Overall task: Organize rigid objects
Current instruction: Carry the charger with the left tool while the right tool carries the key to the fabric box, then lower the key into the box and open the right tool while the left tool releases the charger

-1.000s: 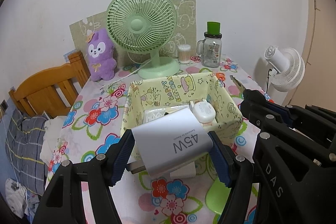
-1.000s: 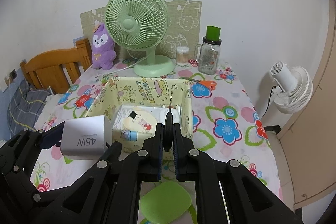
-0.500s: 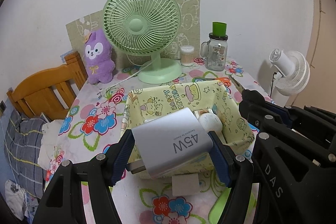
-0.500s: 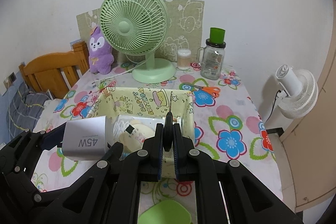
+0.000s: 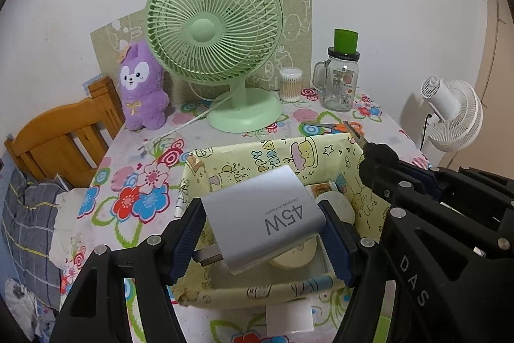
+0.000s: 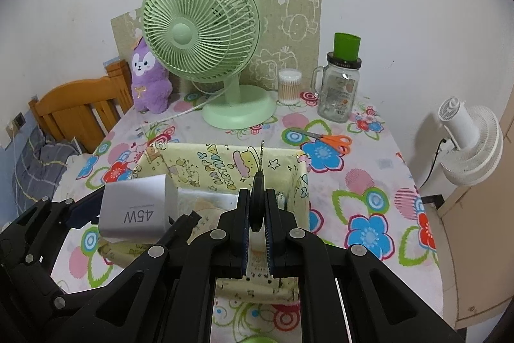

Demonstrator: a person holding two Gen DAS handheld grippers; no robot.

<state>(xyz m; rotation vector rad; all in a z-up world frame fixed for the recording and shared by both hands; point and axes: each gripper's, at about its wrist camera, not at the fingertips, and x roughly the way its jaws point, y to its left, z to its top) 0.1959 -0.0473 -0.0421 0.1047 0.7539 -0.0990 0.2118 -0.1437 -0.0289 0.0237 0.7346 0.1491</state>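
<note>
My left gripper is shut on a white 45W charger and holds it over the near left part of the yellow cartoon-print fabric basket. The charger also shows in the right wrist view. My right gripper is shut on a black-handled key, blade pointing forward over the basket. Inside the basket lie a round cream case and other small items, partly hidden by the charger.
A green desk fan, purple plush, cotton-swab jar and glass mug jar stand at the table's back. Orange scissors lie right of the basket. A wooden chair is left, a white fan right.
Both grippers have moved forward over the table with their loads, so the basket is now directly under them. Charger and key stay gripped.
</note>
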